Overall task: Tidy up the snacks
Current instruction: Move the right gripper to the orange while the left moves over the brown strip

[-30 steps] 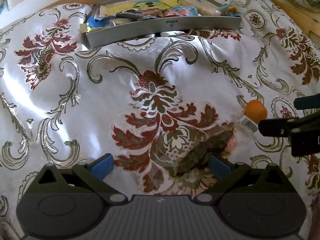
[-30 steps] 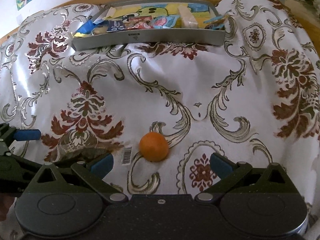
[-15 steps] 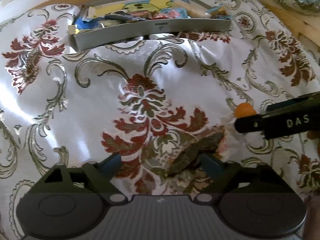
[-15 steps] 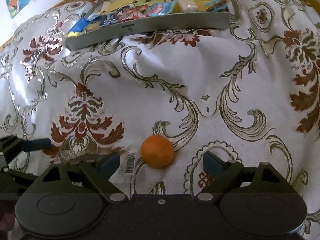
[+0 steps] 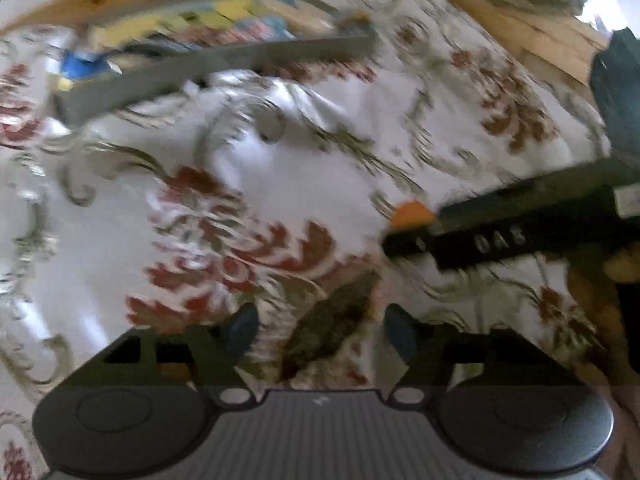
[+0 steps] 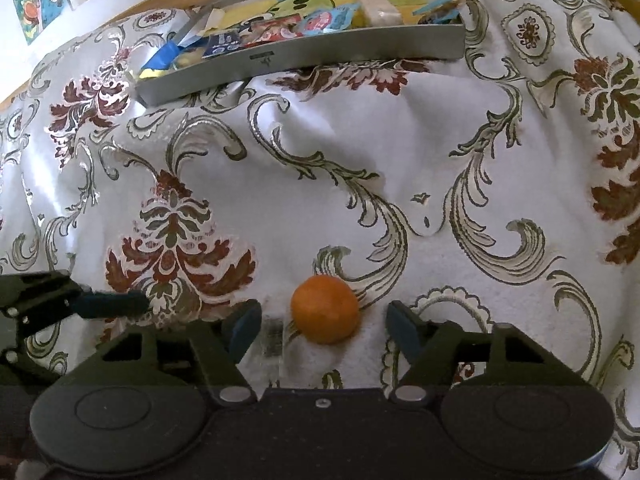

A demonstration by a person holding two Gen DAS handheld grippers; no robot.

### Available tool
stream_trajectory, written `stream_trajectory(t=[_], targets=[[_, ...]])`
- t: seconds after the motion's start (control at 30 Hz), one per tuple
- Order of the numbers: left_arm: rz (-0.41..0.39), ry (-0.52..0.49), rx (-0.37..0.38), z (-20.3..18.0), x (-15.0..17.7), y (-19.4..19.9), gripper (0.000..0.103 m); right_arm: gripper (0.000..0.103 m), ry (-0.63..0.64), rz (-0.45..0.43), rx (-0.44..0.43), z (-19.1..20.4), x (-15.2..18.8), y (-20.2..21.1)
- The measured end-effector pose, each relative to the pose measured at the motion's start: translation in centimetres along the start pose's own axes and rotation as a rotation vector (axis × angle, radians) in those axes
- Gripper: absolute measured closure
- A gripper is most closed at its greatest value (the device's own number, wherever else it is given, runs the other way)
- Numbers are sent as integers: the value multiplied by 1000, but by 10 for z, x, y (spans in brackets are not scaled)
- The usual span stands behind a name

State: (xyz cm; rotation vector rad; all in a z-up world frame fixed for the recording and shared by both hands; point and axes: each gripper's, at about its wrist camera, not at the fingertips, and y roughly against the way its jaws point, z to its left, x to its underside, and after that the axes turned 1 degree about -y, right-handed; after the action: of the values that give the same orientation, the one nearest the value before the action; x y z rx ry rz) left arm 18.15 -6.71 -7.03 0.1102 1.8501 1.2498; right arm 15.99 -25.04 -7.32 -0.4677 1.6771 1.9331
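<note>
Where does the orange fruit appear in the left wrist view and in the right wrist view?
Left wrist view: the orange fruit is right of centre, partly hidden behind the right hand-held gripper.
Right wrist view: it sits low at centre, on the cloth between the open fingers of the right hand-held gripper.
Shared landmark: the grey tray of snacks at the top.

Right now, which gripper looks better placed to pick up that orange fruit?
The right gripper: its open fingers already sit on either side of the orange fruit. The left gripper is aimed at a dark packet instead.
</note>
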Motion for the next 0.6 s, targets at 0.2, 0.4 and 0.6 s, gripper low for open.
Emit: stream_trajectory(t=[0.2, 0.4, 0.6], targets=[[37, -100, 2, -8, 4, -5, 25, 37, -11, -7, -12, 1, -1, -2], [51, 8, 29, 6, 0, -3, 36, 41, -8, -1, -9, 2, -1, -4], [68, 40, 21, 5, -2, -6, 48, 53, -1, 3, 3, 3, 0, -4]])
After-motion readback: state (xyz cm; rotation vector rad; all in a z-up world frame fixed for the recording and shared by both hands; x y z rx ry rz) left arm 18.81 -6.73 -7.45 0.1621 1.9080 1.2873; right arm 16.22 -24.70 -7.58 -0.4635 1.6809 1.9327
